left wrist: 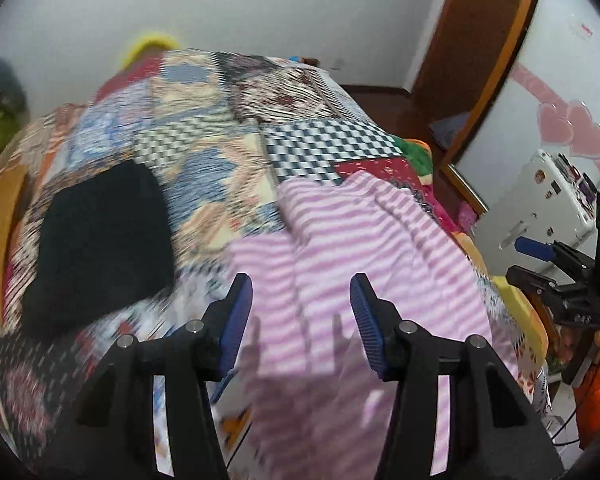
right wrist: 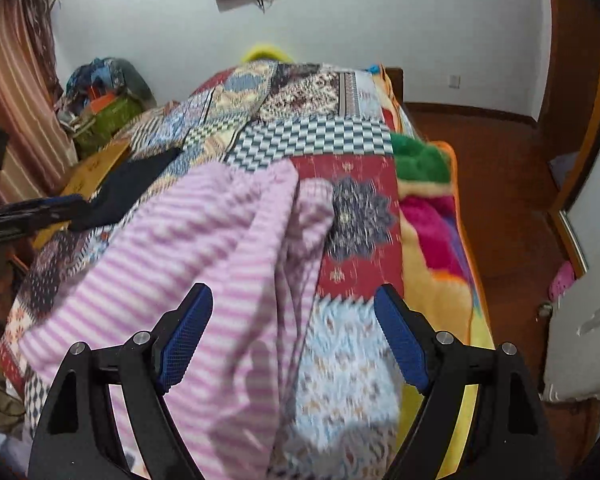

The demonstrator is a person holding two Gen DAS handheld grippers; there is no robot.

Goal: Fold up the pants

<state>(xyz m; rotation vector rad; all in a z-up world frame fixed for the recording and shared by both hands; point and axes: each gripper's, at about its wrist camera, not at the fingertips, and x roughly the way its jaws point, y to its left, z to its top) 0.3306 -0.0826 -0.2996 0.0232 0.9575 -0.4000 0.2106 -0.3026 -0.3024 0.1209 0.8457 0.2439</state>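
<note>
Pink and white striped pants point(left wrist: 340, 248) lie crumpled on the near part of a bed with a patchwork quilt point(left wrist: 204, 148). My left gripper point(left wrist: 301, 292) is open and empty, just above the pants. In the right wrist view the pants point(right wrist: 204, 256) spread from the centre to the near left. My right gripper point(right wrist: 293, 300) is open and empty above their right edge. The right gripper also shows at the right edge of the left wrist view point(left wrist: 540, 260).
A folded black garment point(left wrist: 100, 240) lies on the quilt left of the pants, also in the right wrist view point(right wrist: 132, 188). Fleece blankets point(right wrist: 432, 216) hang off the bed's right side above a wooden floor point(right wrist: 500, 200). A white case point(left wrist: 548, 196) stands right of the bed.
</note>
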